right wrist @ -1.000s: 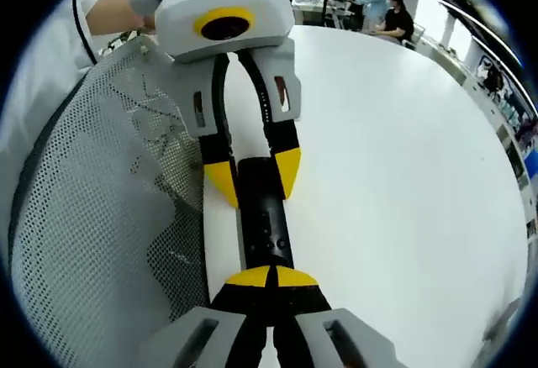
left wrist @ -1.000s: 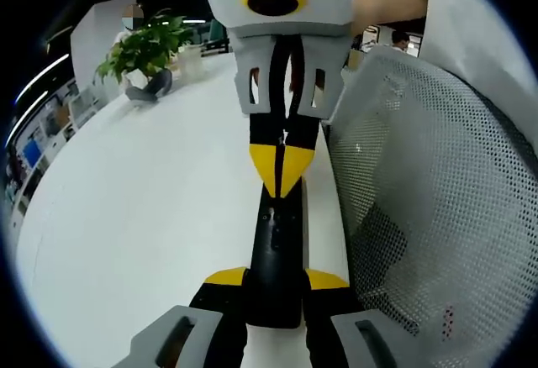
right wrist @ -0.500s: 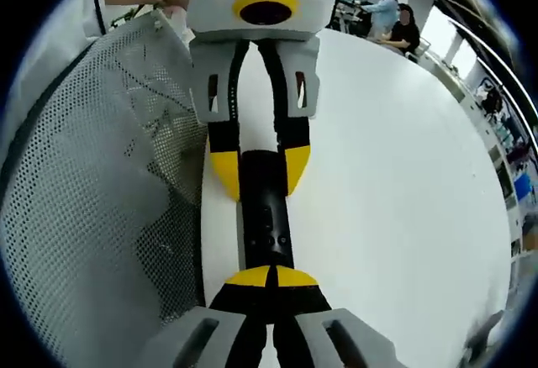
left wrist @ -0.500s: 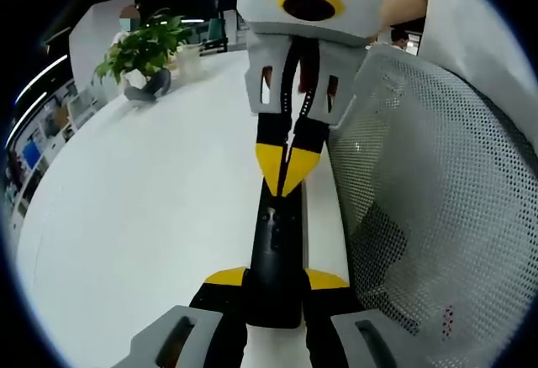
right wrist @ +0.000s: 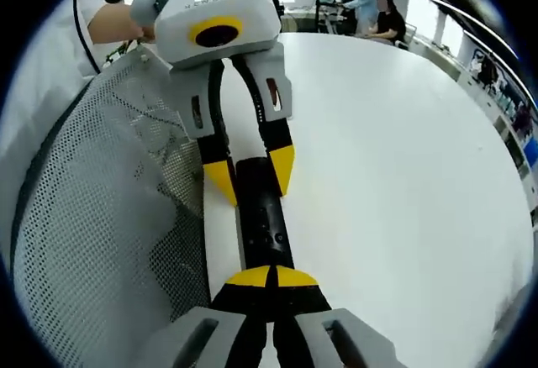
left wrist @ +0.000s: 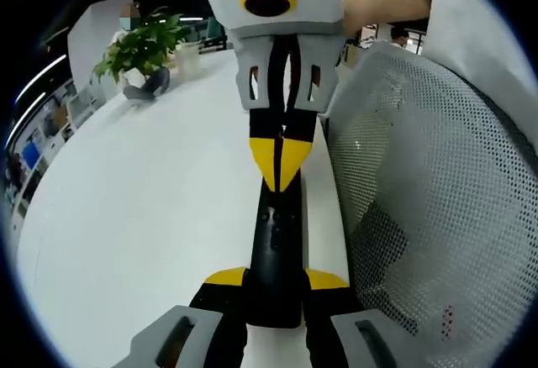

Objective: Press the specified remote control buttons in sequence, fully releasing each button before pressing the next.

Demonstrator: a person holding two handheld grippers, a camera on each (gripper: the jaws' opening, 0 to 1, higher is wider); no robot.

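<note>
In the left gripper view, the left gripper (left wrist: 276, 282) clamps its yellow-tipped jaws on the near end of the slim black remote control (left wrist: 277, 242), one jaw on either side. The remote lies lengthwise on the wide white table (left wrist: 143, 208), close to the table edge. Farther along the remote, the right gripper (left wrist: 280, 162) has its two yellow tips pressed together into one point that rests on the remote's upper face beyond the small buttons. Beside the remote, past the table edge, stands the grey mesh chair back (left wrist: 429, 191). Far beyond the remote, a green potted plant (left wrist: 145, 47) sits on the table.

In the right gripper view, the right gripper (right wrist: 271, 277) tips meet on the remote (right wrist: 262, 221), and the left gripper (right wrist: 252, 175) straddles the remote's far end. People (right wrist: 370, 11) sit at the table's far side.
</note>
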